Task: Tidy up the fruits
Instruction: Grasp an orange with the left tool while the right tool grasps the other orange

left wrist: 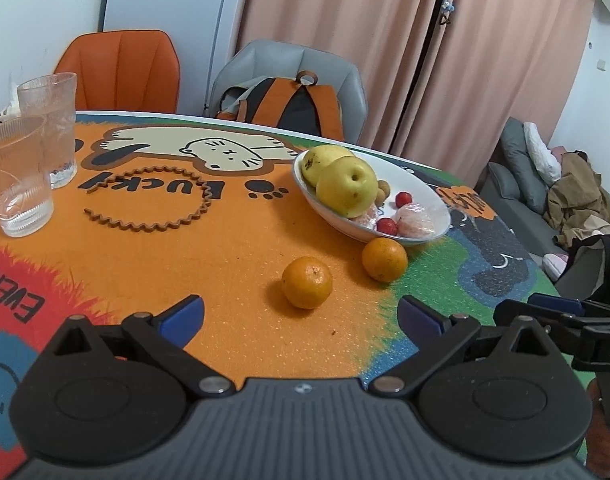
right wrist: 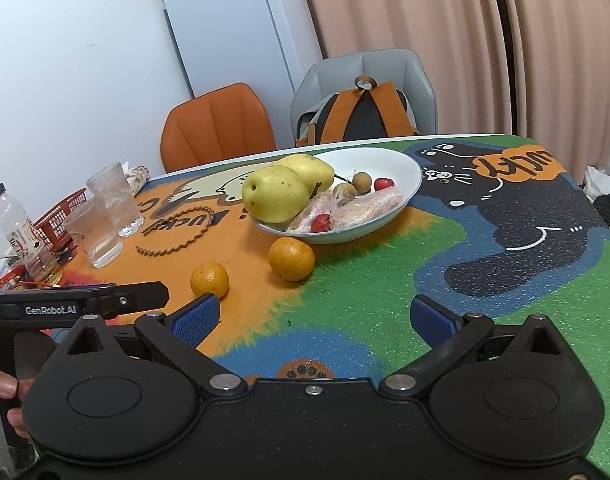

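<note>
White bowl (right wrist: 401,168): two pears (right wrist: 275,200), wrapped fruit, red berries. Both hand-held grippers (left wrist: 301,316) (right wrist: 315,318) wide open, empty.

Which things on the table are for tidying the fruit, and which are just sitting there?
For the job:
bowl
pears
near orange, loose on the table
far orange, loose by the bowl
left gripper and right gripper, both open

Just sitting there:
glasses
bottle
red basket
zigzag ring
backpack
</note>
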`<state>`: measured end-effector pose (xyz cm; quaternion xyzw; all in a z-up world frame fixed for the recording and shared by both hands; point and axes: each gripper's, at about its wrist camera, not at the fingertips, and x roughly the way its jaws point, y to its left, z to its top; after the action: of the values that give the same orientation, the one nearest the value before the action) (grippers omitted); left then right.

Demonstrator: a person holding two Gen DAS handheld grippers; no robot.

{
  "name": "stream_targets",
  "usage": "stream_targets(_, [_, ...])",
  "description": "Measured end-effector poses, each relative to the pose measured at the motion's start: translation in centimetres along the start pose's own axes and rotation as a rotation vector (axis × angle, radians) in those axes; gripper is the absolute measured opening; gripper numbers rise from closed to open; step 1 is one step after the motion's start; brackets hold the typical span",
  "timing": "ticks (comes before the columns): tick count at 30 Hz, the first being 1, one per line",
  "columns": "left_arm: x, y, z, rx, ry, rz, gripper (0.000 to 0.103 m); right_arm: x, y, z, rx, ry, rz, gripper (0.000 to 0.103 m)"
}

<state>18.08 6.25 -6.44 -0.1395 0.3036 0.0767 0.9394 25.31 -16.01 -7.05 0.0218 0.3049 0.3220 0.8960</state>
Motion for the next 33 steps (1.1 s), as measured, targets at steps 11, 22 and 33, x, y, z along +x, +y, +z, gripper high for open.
stream_targets(11, [2.4, 0.1, 0.3, -0.004, 0.009, 0.005, 0.087, 2.4, 0.0, 0.3, -0.015, 0.042, 0.027, 0.095])
stream_targets(22, [5.2, 0.1, 0.8, -0.01, 0.043, 0.007, 0.068, 5.4, -0.4, 1.0, -0.022, 0.089, 0.039, 0.091])
stream_targets(33, [7.1, 0.7, 1.4, -0.035, 0.077, -0.024, 0.036, 8.3, -0.6, 2.1, -0.029, 0.129, 0.041, 0.088])
